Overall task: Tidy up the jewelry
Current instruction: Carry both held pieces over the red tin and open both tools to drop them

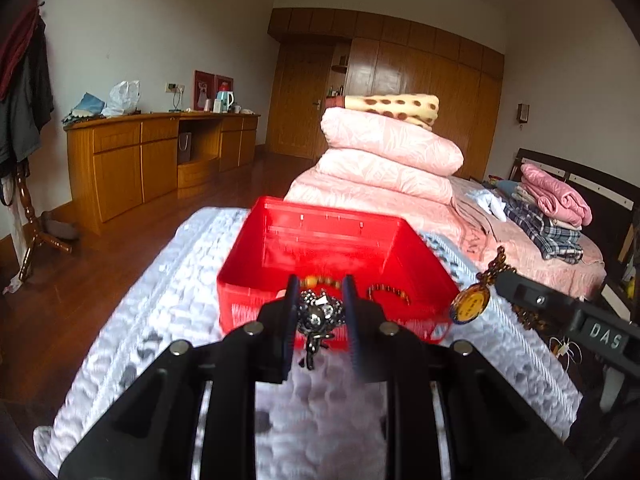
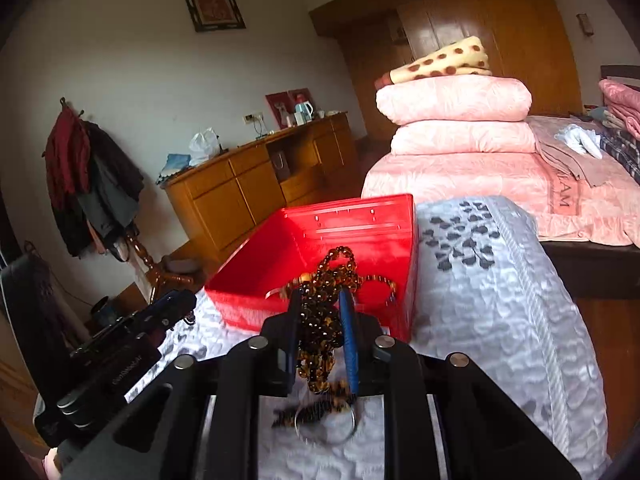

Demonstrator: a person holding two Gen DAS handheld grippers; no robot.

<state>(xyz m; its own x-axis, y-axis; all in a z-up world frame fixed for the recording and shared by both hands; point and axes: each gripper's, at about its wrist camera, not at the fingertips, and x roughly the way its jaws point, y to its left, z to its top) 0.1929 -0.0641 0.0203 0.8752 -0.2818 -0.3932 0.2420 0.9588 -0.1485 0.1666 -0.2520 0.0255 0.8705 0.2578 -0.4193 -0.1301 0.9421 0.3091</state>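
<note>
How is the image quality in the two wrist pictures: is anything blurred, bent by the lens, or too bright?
Left wrist view: the silver jewelry in the left tool is slightly smeared, the room bows at the edges, and the corners are dark. Right wrist view: the brown bead necklace in the right tool blurs at its hanging end, and the red box looks oversaturated, nearly glowing.

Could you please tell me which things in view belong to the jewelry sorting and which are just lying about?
Job:
- red box
- silver piece in left gripper
- brown bead necklace in right gripper
- bracelets in box

Lying about:
- folded quilts
- spotted blanket
- clothes pile
- dresser
</note>
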